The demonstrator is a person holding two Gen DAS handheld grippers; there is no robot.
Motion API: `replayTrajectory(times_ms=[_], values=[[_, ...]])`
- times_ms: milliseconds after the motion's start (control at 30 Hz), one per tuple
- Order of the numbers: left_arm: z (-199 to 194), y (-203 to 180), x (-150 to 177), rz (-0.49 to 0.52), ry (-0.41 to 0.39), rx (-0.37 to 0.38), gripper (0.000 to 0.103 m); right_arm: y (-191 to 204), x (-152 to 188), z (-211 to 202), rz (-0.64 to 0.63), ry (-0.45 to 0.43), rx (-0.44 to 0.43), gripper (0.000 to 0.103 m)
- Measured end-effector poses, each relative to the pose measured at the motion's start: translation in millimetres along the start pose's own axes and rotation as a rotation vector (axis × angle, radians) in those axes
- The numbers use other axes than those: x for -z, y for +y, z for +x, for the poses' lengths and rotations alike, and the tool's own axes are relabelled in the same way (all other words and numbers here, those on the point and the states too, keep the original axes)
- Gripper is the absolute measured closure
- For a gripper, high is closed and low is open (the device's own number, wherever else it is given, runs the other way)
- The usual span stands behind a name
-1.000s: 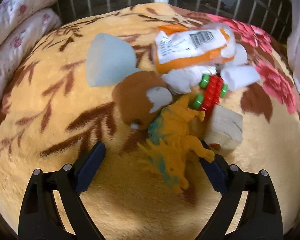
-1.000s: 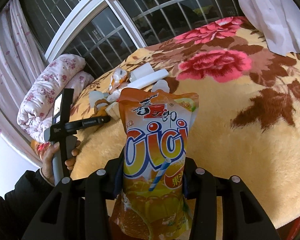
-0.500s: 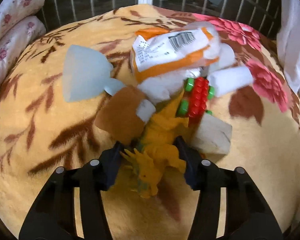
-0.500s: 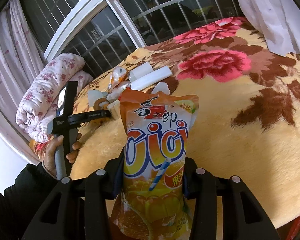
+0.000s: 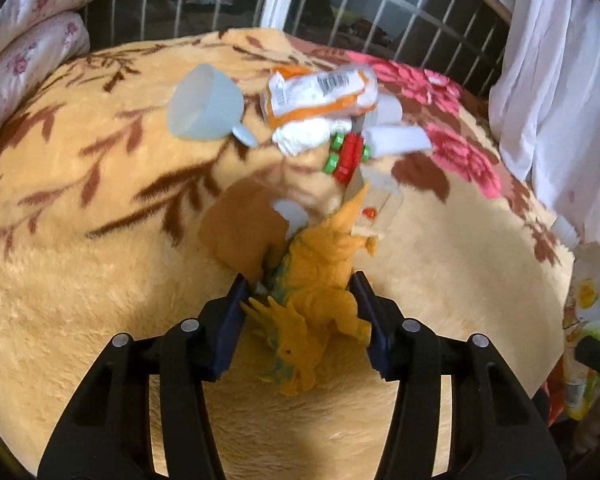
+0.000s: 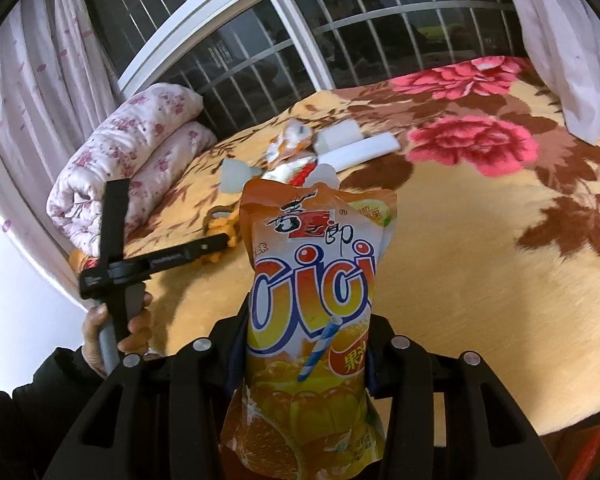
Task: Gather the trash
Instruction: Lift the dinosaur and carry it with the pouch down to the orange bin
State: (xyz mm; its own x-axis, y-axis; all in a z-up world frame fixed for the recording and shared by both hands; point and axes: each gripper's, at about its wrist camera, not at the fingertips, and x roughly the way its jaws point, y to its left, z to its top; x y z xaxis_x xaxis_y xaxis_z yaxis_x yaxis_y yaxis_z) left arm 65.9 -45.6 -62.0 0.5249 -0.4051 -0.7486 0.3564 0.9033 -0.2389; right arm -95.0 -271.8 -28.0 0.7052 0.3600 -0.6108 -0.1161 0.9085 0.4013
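Both my grippers are clenched: the left gripper grasps the orange dinosaur toy beside the brown plush; the right gripper grasps the orange juice pouch.

A bedroom in a home

A plush yellow blanket printed with pink flowers and brown leaves covers a bed, and a rolled floral quilt lies at its edge beneath a barred window. Pale curtains hang at the sides. Household odds and ends are scattered on the blanket: a toy dinosaur, snack wrappers, a plastic funnel.
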Motion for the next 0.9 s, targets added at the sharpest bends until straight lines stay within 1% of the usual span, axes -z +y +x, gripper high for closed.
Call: replayTrajectory(times_ms=[100, 167, 267, 333, 400, 467, 567, 667, 733, 867, 900], values=[[-2, -2, 6, -0.003, 0.003, 0.005, 0.051, 7, 2, -3, -0.011, -0.002, 0.001, 0.059], [-4, -3, 10, 0.006, -0.009, 0.001, 0.049, 8, 3, -5, -0.013, -0.005, 0.003, 0.059], [-5, -1, 11, -0.017, -0.031, 0.011, 0.051, 7, 4, -6, -0.008, -0.006, 0.006, 0.059], [-4, -3, 10, -0.017, -0.04, 0.001, 0.053, 6, 4, -6, -0.003, -0.006, 0.009, 0.059], [-5, -11, 10, 0.008, -0.054, -0.029, 0.054, 4, 6, -5, 0.009, -0.004, 0.011, 0.059], [-11, -15, 12, 0.021, -0.07, -0.031, 0.054, 2, 7, -5, 0.022, 0.001, 0.013, 0.059], [-26, -20, 17, 0.032, -0.098, -0.039, 0.055, 4, 9, -8, 0.023, 0.001, 0.012, 0.059], [-50, -23, 27, 0.045, -0.131, -0.04, 0.055, 10, 11, -11, 0.002, -0.003, 0.006, 0.059], [-71, -27, 37, 0.054, -0.152, -0.029, 0.055, 17, 14, -12, -0.015, 0.002, -0.005, 0.059], [-101, -34, 60, 0.084, -0.16, -0.018, 0.055, 34, 25, -15, -0.052, 0.034, -0.029, 0.059], [-110, -34, 70, 0.093, -0.16, -0.016, 0.055, 40, 31, -17, -0.07, 0.044, -0.033, 0.059]])
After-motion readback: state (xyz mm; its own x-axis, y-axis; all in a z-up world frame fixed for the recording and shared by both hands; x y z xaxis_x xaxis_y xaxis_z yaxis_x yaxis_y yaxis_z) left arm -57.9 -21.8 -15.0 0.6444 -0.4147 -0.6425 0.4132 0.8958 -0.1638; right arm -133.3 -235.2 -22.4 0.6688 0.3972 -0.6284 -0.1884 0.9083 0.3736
